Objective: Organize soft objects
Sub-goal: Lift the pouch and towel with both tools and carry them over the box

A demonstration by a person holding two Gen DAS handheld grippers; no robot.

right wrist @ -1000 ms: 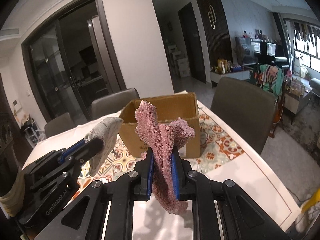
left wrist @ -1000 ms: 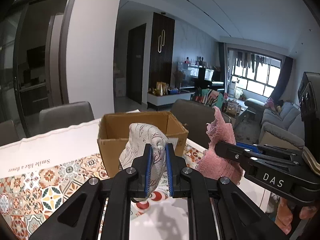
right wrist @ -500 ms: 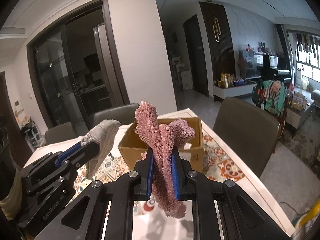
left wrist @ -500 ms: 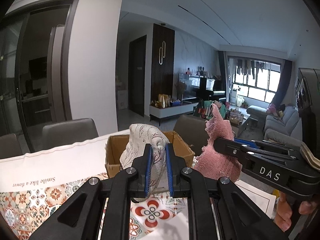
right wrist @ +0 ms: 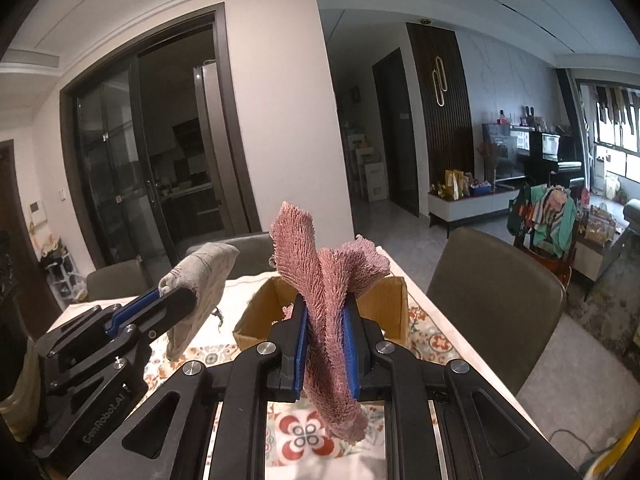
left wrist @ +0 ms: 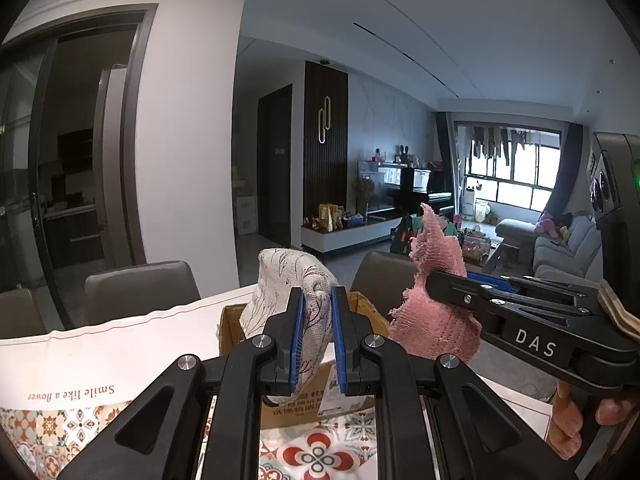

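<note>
The left gripper (left wrist: 316, 336) pinched a pale printed cloth (left wrist: 292, 284) between its blue pads, the cloth bunched above the jaws and hanging a little below them. The right gripper (right wrist: 325, 344) was pressed tight on a pink towel (right wrist: 328, 280), which stood up in two folds and trailed down under the jaws. Both cloths hung in the air over the table (right wrist: 452, 344), near an open cardboard box (right wrist: 384, 308) on a patterned mat (left wrist: 320, 452). A grey chair (right wrist: 496, 292) stood at the right side

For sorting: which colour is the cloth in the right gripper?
Dusty pink; the fluffy cloth shows best in the right wrist view.
</note>
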